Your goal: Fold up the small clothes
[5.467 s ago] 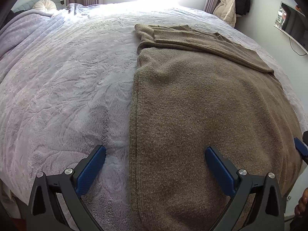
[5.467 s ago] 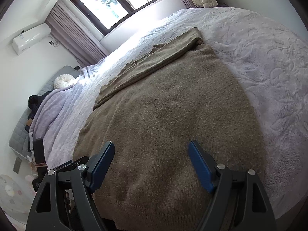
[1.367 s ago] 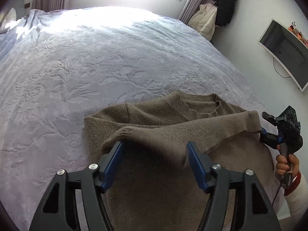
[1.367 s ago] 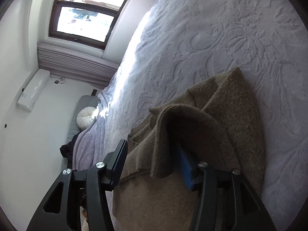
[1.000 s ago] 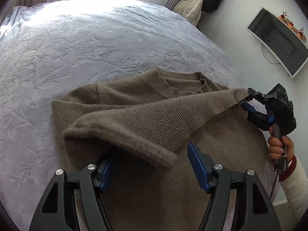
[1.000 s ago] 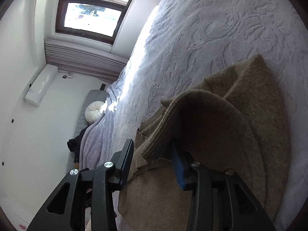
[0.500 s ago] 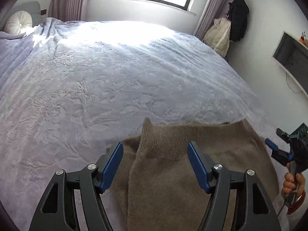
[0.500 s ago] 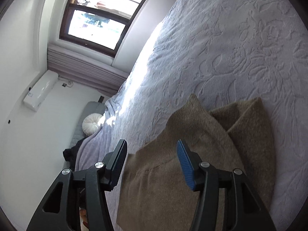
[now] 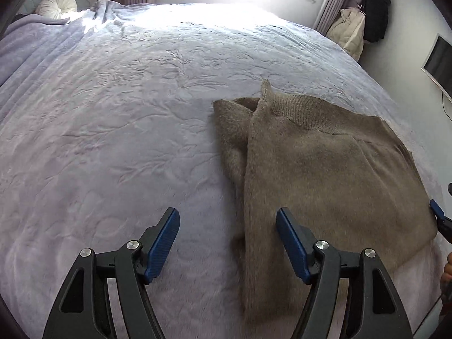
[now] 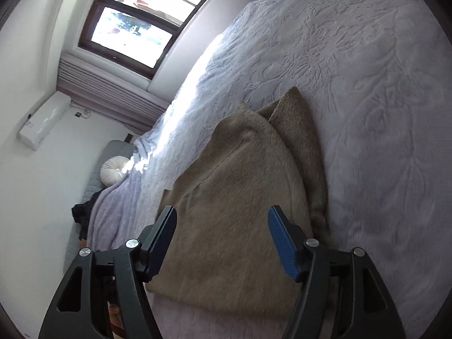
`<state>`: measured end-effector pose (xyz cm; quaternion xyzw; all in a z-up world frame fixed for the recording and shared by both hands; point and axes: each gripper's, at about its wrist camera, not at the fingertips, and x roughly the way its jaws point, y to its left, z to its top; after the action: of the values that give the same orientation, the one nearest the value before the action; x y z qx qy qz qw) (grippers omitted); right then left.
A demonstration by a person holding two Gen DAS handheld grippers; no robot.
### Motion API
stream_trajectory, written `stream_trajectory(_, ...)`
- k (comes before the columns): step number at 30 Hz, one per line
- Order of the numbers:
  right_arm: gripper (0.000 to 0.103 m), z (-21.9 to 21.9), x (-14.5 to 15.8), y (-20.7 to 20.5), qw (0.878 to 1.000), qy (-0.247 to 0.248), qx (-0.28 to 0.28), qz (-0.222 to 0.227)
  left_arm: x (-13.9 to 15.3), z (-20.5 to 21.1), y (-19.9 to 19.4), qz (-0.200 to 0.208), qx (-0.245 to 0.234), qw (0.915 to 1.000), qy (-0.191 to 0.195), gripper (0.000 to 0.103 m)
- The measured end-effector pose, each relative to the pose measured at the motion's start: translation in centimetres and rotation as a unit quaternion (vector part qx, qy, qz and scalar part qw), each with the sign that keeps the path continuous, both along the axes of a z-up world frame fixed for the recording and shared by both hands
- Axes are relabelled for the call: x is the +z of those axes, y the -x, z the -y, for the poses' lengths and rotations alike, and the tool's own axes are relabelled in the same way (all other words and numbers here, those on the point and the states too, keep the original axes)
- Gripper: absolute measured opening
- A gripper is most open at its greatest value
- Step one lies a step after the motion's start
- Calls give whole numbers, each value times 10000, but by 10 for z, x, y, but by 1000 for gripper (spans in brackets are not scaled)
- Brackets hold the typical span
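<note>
A brown knit sweater (image 9: 325,169) lies folded on the lavender bed cover (image 9: 113,113), its ribbed hem edge turned toward the far side. My left gripper (image 9: 228,217) hovers open above the sweater's near left edge, with nothing between its blue pads. The right gripper's blue tip (image 9: 436,212) shows at the sweater's right side. In the right wrist view the sweater (image 10: 240,183) lies beneath my right gripper (image 10: 223,214). Its jaws are opening, and no cloth is pinched between the pads.
The bed cover (image 10: 381,113) stretches wide around the sweater. A round white cushion (image 9: 58,2) sits at the headboard end. A window (image 10: 132,28) and an air conditioner (image 10: 45,121) are on the wall, with a wall screen (image 9: 438,62) and hanging coats (image 9: 353,31) to the right.
Both grippers carried the sweater's edge over, let it go and drew back. The sweater now lies flat and folded. The right jaws have widened.
</note>
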<state>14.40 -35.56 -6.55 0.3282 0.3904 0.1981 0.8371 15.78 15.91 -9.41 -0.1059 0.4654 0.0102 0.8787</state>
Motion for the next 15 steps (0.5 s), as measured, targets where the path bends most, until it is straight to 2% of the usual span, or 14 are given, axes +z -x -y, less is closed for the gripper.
stream_trajectory(2, 79, -6, -2, 23, 9996, -206, 139, 99, -1, 3, 28, 76, 71, 9999, 12, 72)
stream_trajectory(5, 79, -24, -10, 56, 9991, -238, 239, 238, -7, 9, 58, 44, 113, 9996, 251, 72)
stream_trajectory(8, 79, -44, -21, 80, 9971, -444, 403, 476, -15, 21, 80, -1, 89, 9995, 300, 72)
stream_trajectory(10, 80, -53, -32, 89, 9946, -692, 527, 561, -20, 33, 90, -15, 34, 9999, 120, 72)
stream_trajectory(13, 80, -63, -42, 94, 9945, -689, 490, 626, -23, 47, 104, 210, -64, 9993, -288, 72)
stream_trajectory(15, 80, -61, -46, 100, 9936, -707, 454, 753, -27, 50, 109, 295, -76, 9991, -307, 86)
